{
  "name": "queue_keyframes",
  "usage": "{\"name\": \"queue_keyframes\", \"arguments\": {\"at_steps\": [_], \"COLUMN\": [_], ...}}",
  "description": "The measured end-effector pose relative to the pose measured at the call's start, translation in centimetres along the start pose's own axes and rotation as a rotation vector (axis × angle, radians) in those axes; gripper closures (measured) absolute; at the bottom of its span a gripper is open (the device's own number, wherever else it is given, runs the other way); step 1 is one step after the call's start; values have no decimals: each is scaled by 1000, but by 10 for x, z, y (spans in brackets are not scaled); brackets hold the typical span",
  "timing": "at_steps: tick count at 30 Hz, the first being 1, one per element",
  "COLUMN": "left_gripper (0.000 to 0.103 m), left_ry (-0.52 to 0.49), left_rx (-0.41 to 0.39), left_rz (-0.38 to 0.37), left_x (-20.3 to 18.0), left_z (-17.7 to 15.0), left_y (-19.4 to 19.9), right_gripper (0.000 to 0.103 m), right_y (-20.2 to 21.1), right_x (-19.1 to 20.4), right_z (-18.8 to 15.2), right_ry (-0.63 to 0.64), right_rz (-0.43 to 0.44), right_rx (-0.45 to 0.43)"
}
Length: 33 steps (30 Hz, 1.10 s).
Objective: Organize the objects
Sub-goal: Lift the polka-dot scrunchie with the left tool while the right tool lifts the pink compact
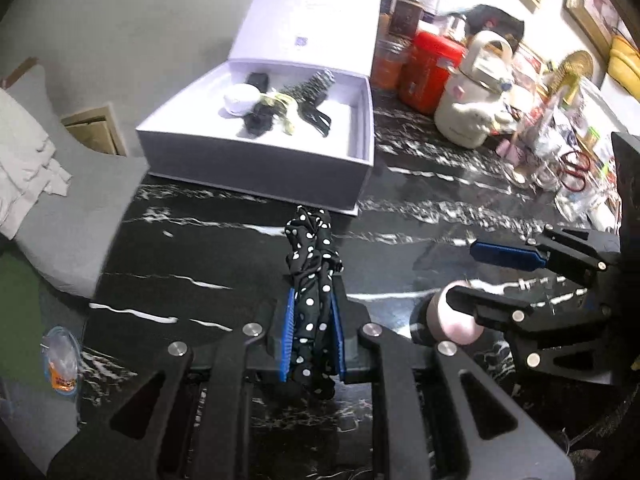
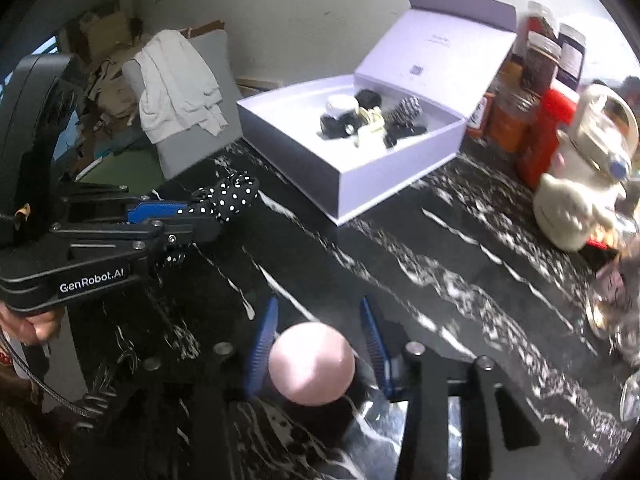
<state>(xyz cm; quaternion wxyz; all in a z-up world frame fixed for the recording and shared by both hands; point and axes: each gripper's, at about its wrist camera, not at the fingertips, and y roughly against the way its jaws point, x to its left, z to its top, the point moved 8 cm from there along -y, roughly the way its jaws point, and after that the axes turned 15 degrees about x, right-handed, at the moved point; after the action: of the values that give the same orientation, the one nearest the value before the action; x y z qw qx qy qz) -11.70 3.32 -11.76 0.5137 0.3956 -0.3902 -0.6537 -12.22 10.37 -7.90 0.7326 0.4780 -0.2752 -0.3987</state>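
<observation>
Left tool (image 1: 312, 336) clamped on black white-dotted fabric scrunchie (image 1: 310, 256), aimed toward open white cardboard box (image 1: 256, 160); right tool (image 2: 318, 344) parted around pink round-topped object (image 2: 311, 364), ungripped.

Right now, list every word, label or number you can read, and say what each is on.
"GenRobot.AI": on the left claw's black body.
White box lid: faint print and small code square, too blurred.
Jars: labels unreadable.
Nothing else legible.
</observation>
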Motion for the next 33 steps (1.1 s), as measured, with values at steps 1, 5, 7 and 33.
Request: {"name": "queue_keyframes", "arguments": {"at_steps": [1,5,7,33], "left_gripper": [88,88,88,88], "left_ry": [-8,-29,-35,-99], "left_rx": [6,38,49,123], "left_rz": [-7,-28,-39,-68], "left_x": [-3,-13,-16,-38], "left_z": [-1,-6,-9,-25], "left_y": [-2,-12,-14,-32], "right_gripper": [53,48,48,52], "right_y": [-1,-6,-6,-21], "right_x": [-1,-1,-2,-18], "right_z": [-3,-10,-13,-39], "right_ry": [-2,-6,-14,-70], "right_rz": [-7,-5,0,-20], "right_rx": [2,12,15,48]}}
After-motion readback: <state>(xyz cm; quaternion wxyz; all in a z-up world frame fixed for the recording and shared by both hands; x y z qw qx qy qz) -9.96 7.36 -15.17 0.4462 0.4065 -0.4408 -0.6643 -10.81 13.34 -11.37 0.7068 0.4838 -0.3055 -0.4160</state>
